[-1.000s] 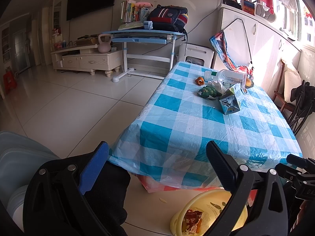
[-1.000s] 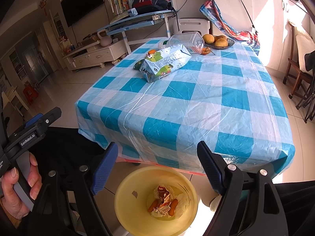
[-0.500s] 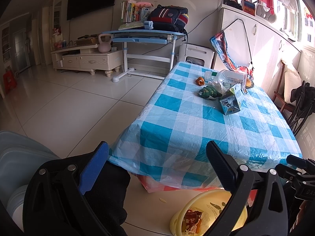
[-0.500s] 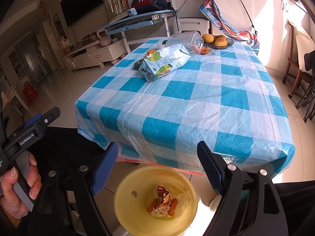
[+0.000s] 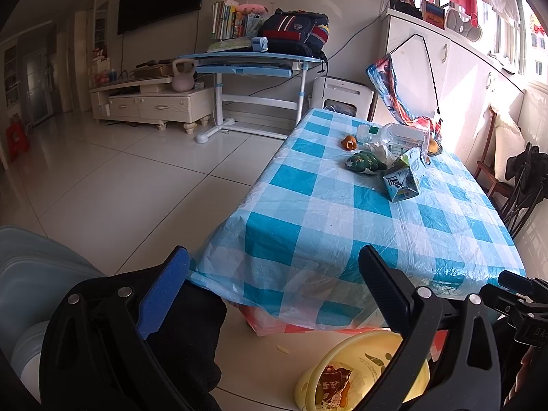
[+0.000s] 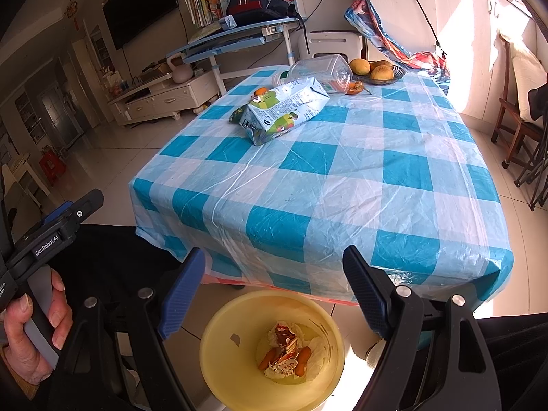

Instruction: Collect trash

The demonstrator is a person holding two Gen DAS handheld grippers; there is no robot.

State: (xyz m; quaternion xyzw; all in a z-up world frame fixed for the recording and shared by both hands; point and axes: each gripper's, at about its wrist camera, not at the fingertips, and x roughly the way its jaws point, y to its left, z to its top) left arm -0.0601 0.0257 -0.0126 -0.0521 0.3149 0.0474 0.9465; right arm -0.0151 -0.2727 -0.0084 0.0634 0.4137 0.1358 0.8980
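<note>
A yellow trash bin (image 6: 212, 339) stands on the floor at the near end of the table, holding a crumpled wrapper and orange peel (image 6: 286, 352). My right gripper (image 6: 274, 291) hangs open above the bin, nothing between its fingers. My left gripper (image 5: 274, 274) is open and empty too, over the table's near left corner; the bin (image 5: 363, 366) shows below it. On the blue-checked table (image 6: 342, 171) lie a juice carton (image 6: 286, 111), a clear plastic bottle (image 6: 322, 72), a green wrapper (image 5: 364, 162) and orange peel (image 5: 348, 143).
A bowl of fruit (image 6: 376, 70) sits at the table's far end. Chairs (image 6: 524, 137) stand along the right side. A blue desk (image 5: 253, 65) with a backpack and a TV cabinet (image 5: 154, 102) are beyond. Open tiled floor lies to the left. A hand (image 6: 30, 335) holds the left gripper's handle.
</note>
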